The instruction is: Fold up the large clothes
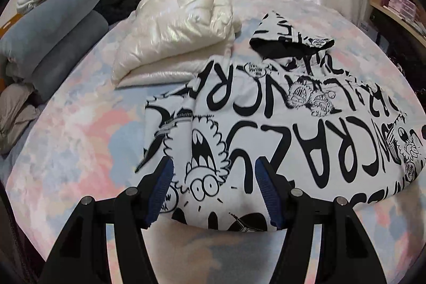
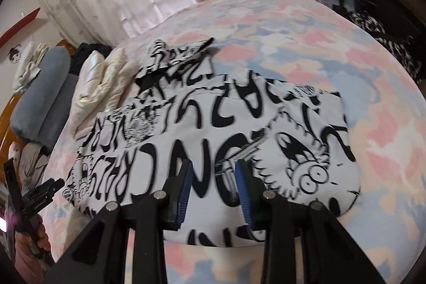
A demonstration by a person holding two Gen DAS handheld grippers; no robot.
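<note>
White printed hoodie lies folded on the bed; left gripper and right gripper hover spread, holding nothing.

The white hoodie lying on the bed carries heavy black hand-drawn lettering all over. In the left wrist view the largest word reads "CRAZY", seen turned sideways across its front. Fragments such as "CR" repeat nearer the hood. Small speech bubbles beside the cartoon faces hold text too small to read.
</note>
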